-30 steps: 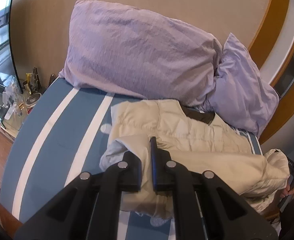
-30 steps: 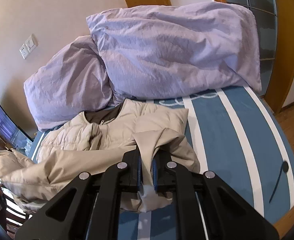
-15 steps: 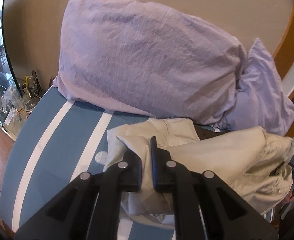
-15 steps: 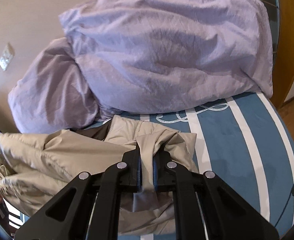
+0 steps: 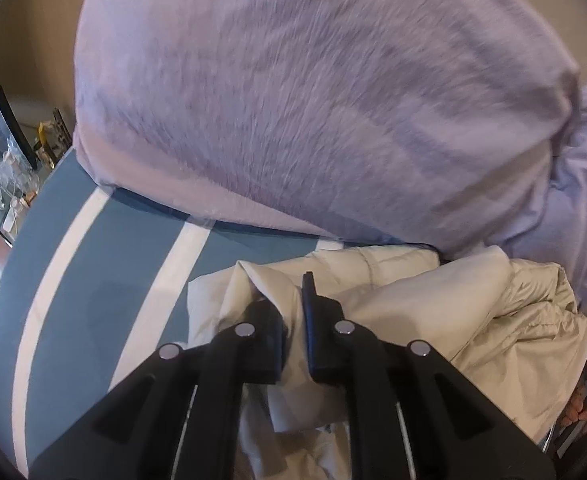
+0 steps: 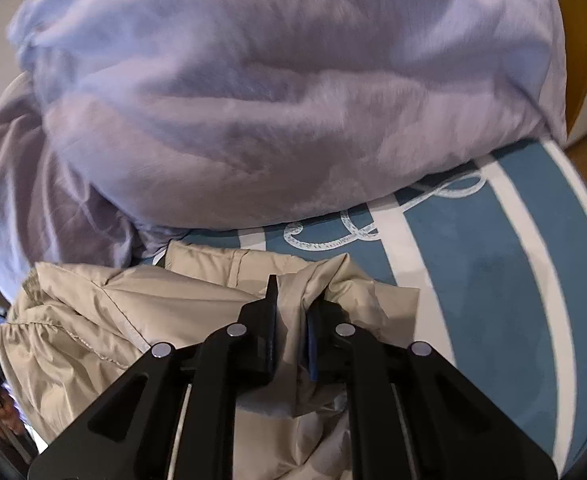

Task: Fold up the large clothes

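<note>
Nearest, the left gripper (image 5: pixel 293 320) pinches a bunched fold of the beige jacket (image 5: pixel 473 320), its fingers (image 5: pixel 312 308) drawn close on the cloth. The right gripper (image 6: pixel 291 316) pinches another fold of the jacket (image 6: pixel 133 312) the same way. Between them the jacket runs crosswise, parallel to the bed's head edge, part of it lifted off the striped bed (image 5: pixel 113 280). Both grippers point toward the lavender pillows (image 5: pixel 313 100) beyond, so the held edge probably goes down just before them.
</note>
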